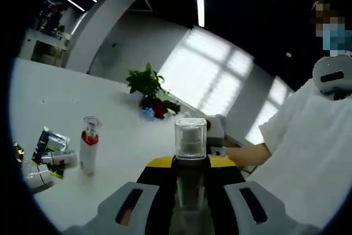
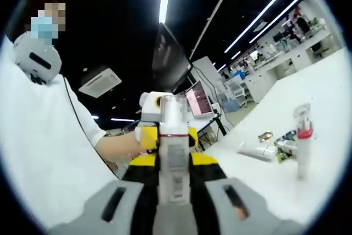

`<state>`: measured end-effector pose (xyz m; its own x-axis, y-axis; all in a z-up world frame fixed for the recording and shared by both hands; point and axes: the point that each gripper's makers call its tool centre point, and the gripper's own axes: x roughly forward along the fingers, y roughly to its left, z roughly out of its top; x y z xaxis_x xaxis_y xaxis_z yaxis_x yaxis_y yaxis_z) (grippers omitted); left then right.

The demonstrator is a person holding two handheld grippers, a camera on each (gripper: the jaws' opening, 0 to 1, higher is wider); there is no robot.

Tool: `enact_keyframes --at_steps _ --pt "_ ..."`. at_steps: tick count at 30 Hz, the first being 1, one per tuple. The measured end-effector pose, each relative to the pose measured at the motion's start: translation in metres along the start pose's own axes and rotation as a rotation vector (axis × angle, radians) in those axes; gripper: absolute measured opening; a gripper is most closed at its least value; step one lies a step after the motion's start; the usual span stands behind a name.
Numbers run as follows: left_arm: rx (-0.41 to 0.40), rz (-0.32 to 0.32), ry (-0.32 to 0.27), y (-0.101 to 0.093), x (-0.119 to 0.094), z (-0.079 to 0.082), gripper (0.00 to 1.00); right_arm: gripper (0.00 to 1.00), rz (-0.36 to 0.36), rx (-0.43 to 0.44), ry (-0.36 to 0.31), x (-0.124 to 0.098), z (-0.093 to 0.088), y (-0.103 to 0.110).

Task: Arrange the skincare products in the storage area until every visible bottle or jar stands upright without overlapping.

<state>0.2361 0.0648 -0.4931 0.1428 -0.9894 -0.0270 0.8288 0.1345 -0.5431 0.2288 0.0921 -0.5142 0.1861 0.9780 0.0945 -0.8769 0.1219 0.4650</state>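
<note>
Left gripper (image 1: pixel 187 202) clamps a clear-capped bottle (image 1: pixel 190 141) at bottom centre of its view. Right gripper (image 2: pixel 175 199) grips a tall labelled bottle (image 2: pixel 174 152) at bottom centre of its own. On the white worktop (image 1: pixel 66 92), a red-collared spray bottle (image 1: pixel 88 147) stands upright at lower left beside toppled tubes (image 1: pixel 52 158).

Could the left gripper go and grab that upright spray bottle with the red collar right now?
Probably not as things stand. The left gripper is already shut on a clear-capped bottle, so its jaws are occupied. The path over the white table to the spray bottle looks free, though.
</note>
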Motion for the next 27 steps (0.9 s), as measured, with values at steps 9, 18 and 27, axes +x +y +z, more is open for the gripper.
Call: enact_keyframes --at_steps 9,18,27 --pt "0.043 0.012 0.042 0.005 0.005 0.0 0.17 0.37 -0.018 -0.081 0.156 -0.001 -0.026 0.001" --pt "0.202 0.093 0.153 0.019 0.006 -0.011 0.17 0.39 -0.218 -0.069 0.15 -0.036 -0.02 -0.018" --pt "0.234 0.097 0.204 0.024 0.019 -0.027 0.17 0.35 -0.288 -0.151 0.034 -0.021 0.034 -0.015"
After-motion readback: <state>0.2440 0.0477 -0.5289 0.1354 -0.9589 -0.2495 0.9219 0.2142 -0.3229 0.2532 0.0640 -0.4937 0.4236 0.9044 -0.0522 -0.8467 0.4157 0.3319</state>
